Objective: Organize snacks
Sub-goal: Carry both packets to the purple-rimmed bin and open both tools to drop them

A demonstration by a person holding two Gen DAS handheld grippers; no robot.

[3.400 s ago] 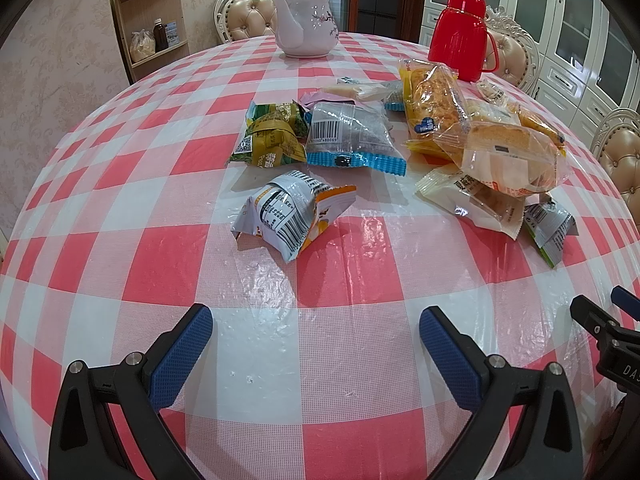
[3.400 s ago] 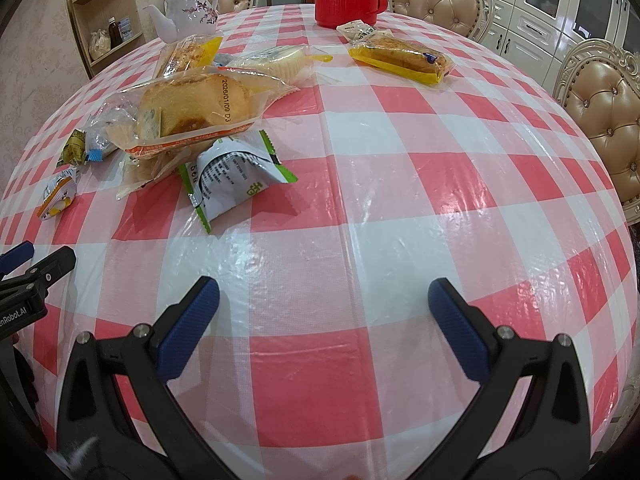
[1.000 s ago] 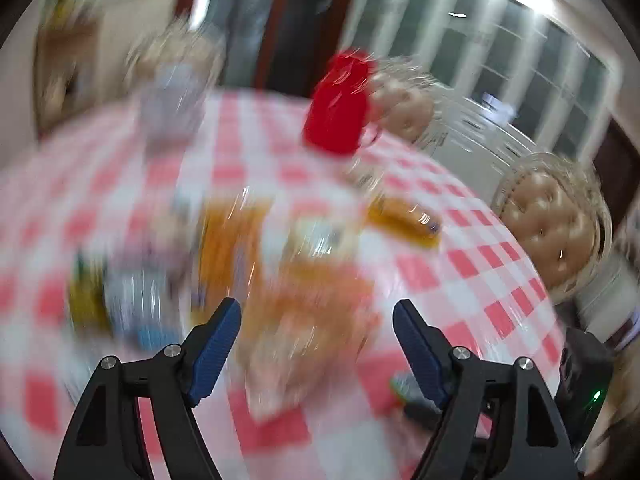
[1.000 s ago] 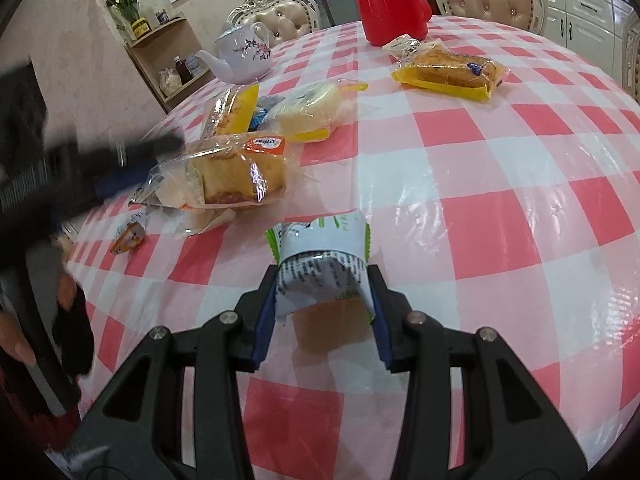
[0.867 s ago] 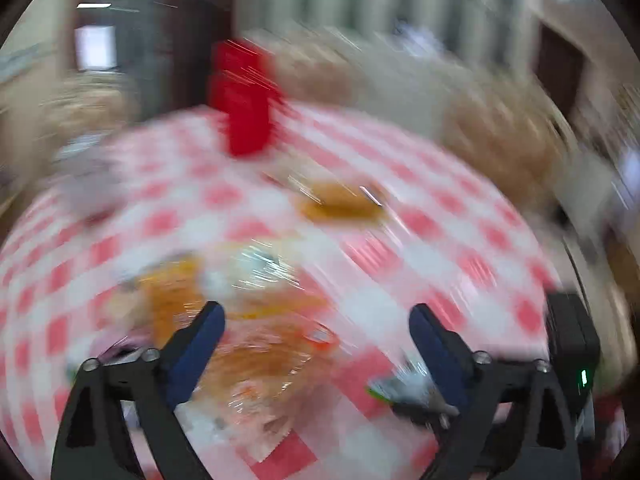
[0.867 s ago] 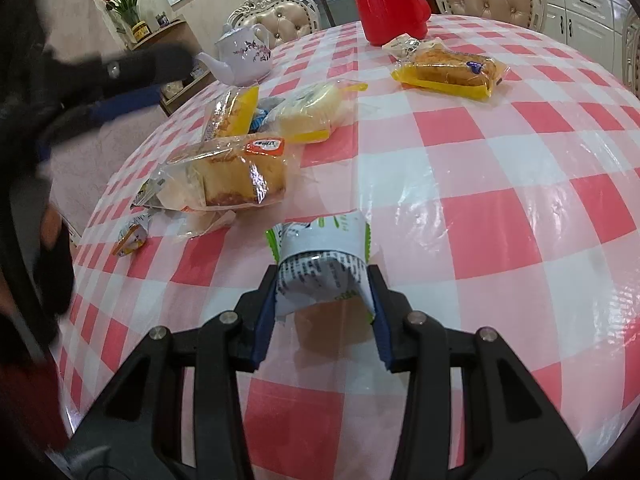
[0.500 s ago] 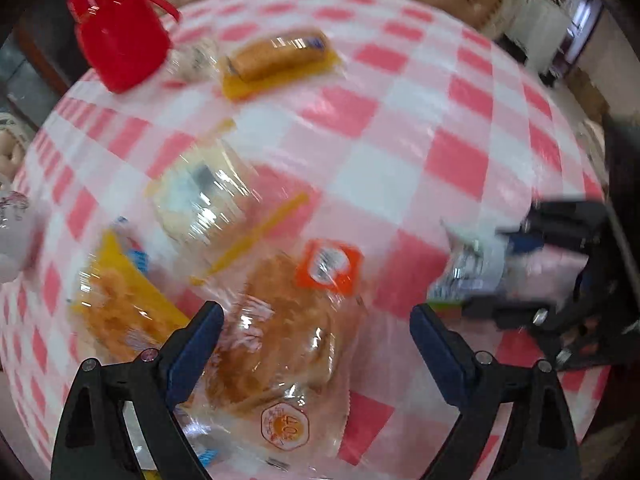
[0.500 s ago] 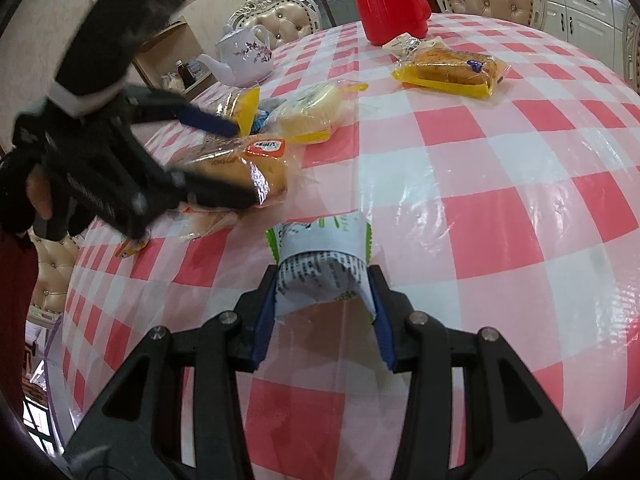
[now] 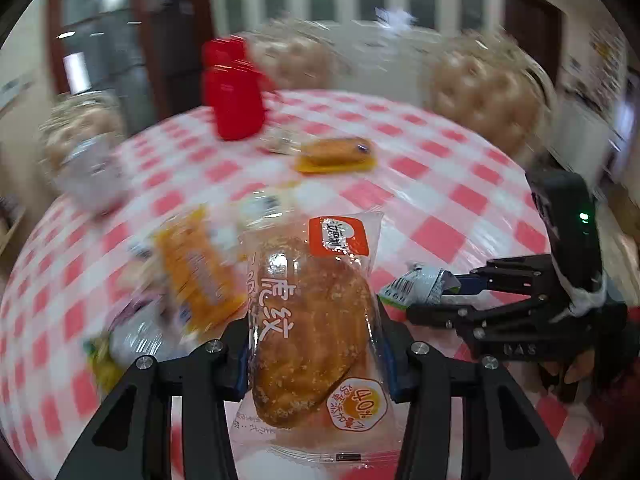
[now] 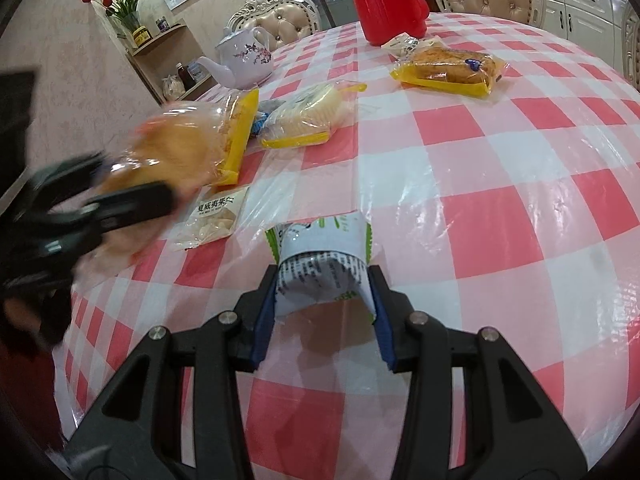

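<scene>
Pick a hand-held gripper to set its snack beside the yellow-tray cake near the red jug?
Right, tentatively. The right hand-held gripper, shut on the small green-white packet, faces bare cloth leading to the yellow-tray cake. The left hand-held gripper holds the bread bag farther off, behind other packets.

A big bread bun in a clear wrapper (image 9: 312, 316), with an orange label patch at its top, is clamped between the left gripper (image 9: 314, 356) fingers and lifted off the checkered table (image 10: 500, 168). A small white-and-green packet (image 10: 324, 264), crumpled with printed text showing, is pinched in the right gripper (image 10: 324, 312). Lying flat on the table: a yellow-edged cake pack (image 10: 448, 66) near the far side, a pale sandwich-type pack (image 10: 308, 118), an orange-yellow pack (image 10: 236, 136) beside it, and a small white nut pack (image 10: 214, 214).
</scene>
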